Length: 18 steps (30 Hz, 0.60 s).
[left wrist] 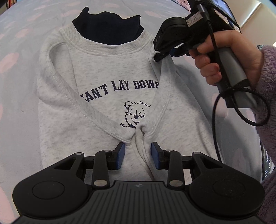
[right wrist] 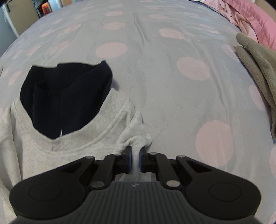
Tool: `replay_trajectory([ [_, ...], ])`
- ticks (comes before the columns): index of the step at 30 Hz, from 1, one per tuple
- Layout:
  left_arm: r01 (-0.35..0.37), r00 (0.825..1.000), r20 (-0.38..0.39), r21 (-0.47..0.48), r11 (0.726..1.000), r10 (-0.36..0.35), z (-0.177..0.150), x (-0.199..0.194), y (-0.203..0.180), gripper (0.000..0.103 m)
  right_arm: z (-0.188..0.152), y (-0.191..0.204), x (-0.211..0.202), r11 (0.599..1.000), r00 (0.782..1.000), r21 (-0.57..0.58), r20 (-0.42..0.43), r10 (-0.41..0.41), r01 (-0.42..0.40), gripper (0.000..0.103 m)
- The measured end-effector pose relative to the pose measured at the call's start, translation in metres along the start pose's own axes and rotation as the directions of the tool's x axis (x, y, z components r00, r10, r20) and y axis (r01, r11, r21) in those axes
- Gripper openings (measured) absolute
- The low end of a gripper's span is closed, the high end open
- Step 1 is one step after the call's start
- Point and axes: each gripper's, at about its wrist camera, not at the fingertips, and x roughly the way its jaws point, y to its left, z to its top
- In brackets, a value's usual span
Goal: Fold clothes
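One light grey sweatshirt (left wrist: 96,110), centre of frame, sleeves folded in. One dark navy garment (left wrist: 107,25) at its neck opening, upper centre. Two grippers: left gripper (left wrist: 137,155) lower centre, right gripper (left wrist: 159,54) upper right. One hand (left wrist: 222,58) in a purple fleece sleeve (left wrist: 265,120), right edge. One olive-grey cloth (right wrist: 258,69) and one pink cloth (right wrist: 250,15), upper right of right wrist view.

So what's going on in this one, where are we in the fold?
A person is folding a light grey sweatshirt laid on a polka-dot bedsheet, a handheld gripper in each hand. Both sleeves are already folded in across the front. The right gripper has pinched the fabric at the shoulder beside the collar. The left gripper sits over the spot where the sleeves meet, jaws apart and not gripping. A dark navy garment shows through the neck opening.
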Motion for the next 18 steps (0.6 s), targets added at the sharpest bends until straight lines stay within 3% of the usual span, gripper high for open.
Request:
replay_trajectory([
  [3, 0.006, 1.0, 0.006, -0.006, 1.0, -0.006, -0.002, -0.001, 0.002, 0.031, 0.0, -0.006, -0.001, 0.998, 1.0, 0.053, 0.017, 0.021, -0.022, 0.011],
  [8, -0.003, 1.0, 0.019, 0.009, 1.0, 0.003, -0.004, -0.003, -0.001, 0.031, -0.002, -0.006, -0.017, 0.999, 0.996, 0.035, 0.088, 0.027, -0.031, 0.018],
  [9, 0.0, 1.0, 0.027, 0.011, 1.0, 0.0, -0.005, -0.005, -0.001, 0.031, -0.001, -0.006, -0.024, 1.0, 0.992, 0.025, 0.122, 0.012, -0.015, 0.025],
  [10, 0.006, 0.999, 0.037, 0.011, 1.0, -0.006, -0.006, -0.009, 0.0, 0.031, 0.001, -0.005, -0.034, 1.0, 0.986, 0.013, 0.164, -0.014, 0.012, 0.046],
  [11, 0.011, 0.999, 0.047, 0.012, 1.0, -0.012, -0.007, -0.013, 0.0, 0.031, 0.002, -0.005, -0.044, 1.0, 0.979, 0.001, 0.201, -0.024, 0.025, 0.05],
  [16, 0.002, 0.995, 0.099, 0.012, 1.0, -0.003, -0.011, -0.045, 0.004, 0.031, -0.002, -0.007, -0.083, 0.997, 0.979, -0.052, 0.192, 0.065, -0.056, 0.051],
  [18, -0.002, 0.994, 0.11, 0.014, 1.0, 0.001, -0.013, -0.055, 0.006, 0.031, -0.015, -0.002, -0.094, 0.992, 0.984, -0.119, 0.163, 0.065, -0.046, 0.051],
])
